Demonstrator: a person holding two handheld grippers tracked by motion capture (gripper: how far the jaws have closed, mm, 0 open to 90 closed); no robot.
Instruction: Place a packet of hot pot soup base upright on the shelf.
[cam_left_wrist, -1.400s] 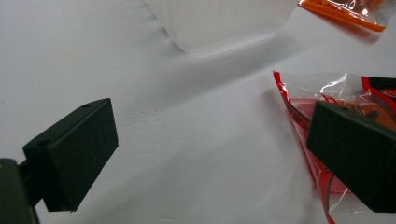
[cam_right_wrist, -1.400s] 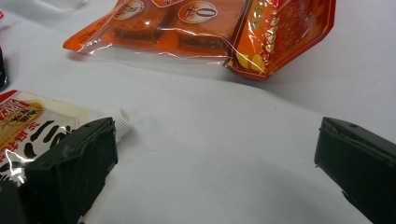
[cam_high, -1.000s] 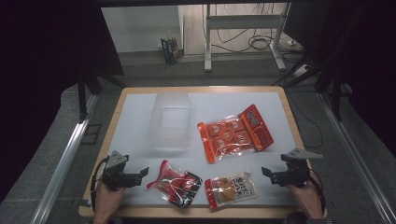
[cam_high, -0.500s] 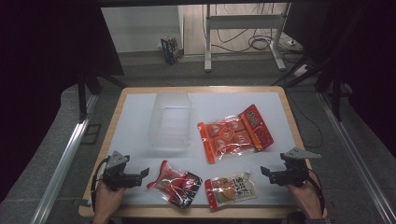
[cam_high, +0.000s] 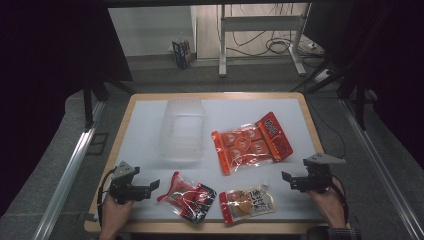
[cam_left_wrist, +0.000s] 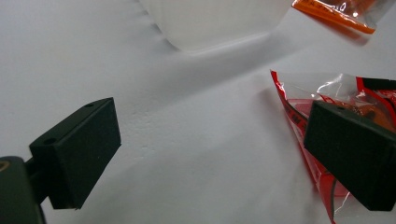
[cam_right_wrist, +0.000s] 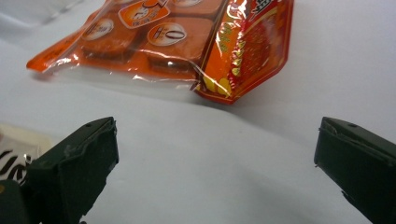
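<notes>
Both released, the left hand-held gripper (cam_high: 154, 185) could crumple the red snack bag (cam_high: 189, 195), while the right hand-held gripper (cam_high: 285, 177) waits.

Cut-off packets, unreadable print, hidden hands

In the left gripper view the red-and-black clear-film snack packet (cam_left_wrist: 299, 100) is partly covered by the right-hand black jaw and runs off the right and bottom edges; the clear plastic tub (cam_left_wrist: 215, 23) and the orange multi-pack of wrapped cakes (cam_left_wrist: 334, 11) are cropped by the top edge. In the right gripper view the orange multi-pack (cam_right_wrist: 187, 37) is cut off at the top, and the small clear packet with black lettering (cam_right_wrist: 16, 154) sits half behind the left-hand jaw and off the frame. In the high view, the print on every packet is too small to read, and both forearms leave the bottom edge.
</notes>
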